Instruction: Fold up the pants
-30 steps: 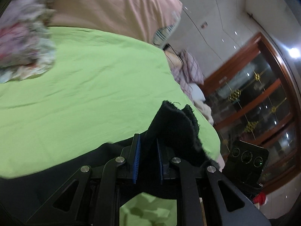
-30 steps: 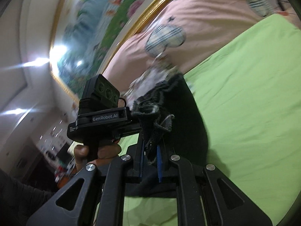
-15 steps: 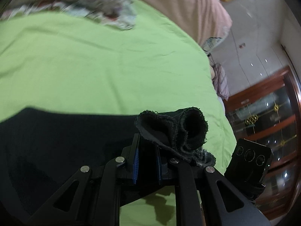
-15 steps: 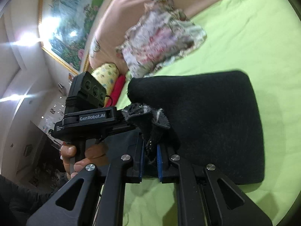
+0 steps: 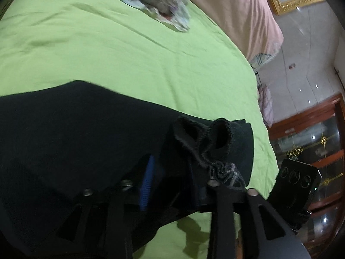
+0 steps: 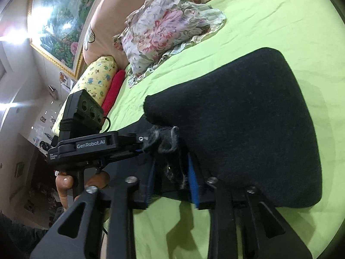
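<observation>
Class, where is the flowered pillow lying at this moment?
In the right wrist view the flowered pillow lies on the green sheet at upper centre, beyond the black pants, beside the pink headboard cushion.

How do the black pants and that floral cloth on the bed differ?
The pants are plain black; the floral cloth is pale with pink flowers. The pants lie folded flat and smooth; the cloth is crumpled in a heap. The pants are nearer the claws; the cloth is near the headboard. Both rest on the green sheet.

The pants run off the left edge; bunched hems hide the left gripper's right finger.
</observation>
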{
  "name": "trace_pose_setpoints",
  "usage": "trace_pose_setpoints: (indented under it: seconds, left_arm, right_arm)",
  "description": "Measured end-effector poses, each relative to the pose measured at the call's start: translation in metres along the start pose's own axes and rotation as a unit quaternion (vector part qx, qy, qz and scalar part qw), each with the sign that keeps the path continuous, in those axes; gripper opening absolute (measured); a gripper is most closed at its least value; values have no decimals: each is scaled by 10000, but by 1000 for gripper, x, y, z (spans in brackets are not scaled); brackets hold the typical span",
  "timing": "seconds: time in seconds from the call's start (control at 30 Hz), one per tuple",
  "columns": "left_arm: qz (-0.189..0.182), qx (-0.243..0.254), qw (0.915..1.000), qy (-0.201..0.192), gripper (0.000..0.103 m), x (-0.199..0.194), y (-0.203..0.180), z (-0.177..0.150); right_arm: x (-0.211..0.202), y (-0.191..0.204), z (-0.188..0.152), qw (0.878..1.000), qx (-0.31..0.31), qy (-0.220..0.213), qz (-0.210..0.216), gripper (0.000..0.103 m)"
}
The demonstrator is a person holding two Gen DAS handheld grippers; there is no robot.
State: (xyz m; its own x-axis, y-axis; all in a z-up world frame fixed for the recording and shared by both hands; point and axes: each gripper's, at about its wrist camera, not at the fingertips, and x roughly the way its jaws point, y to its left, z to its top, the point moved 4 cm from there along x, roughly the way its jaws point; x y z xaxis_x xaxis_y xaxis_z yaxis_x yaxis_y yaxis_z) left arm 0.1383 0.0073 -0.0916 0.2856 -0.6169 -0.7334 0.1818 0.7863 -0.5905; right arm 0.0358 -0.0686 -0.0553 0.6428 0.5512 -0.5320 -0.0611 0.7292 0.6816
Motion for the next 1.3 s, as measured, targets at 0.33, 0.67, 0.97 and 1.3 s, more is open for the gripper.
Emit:
trace_pose_setpoints:
  seconds: [0.33, 0.67, 0.97, 1.3]
  left_arm:
    - [87, -738, 9960, -499, 66, -53, 39, -25]
    - [320, -889, 9931, -688, 72, -88, 44, -56]
    - [448, -1254, 9878, -803, 72, -110, 60, -82]
    - [648, -1625, 9776, -1174, 74, -145, 84, -101]
  right_arm:
    - [-12, 25, -7, 9996, -135, -162, 185, 48]
    - [-25, 50, -11, 9987, -300, -316, 250, 53]
    - [-33, 57, -16, 9981, -311, -410, 336, 57]
    - [-26, 69, -16, 9974, -365, -292, 555, 60]
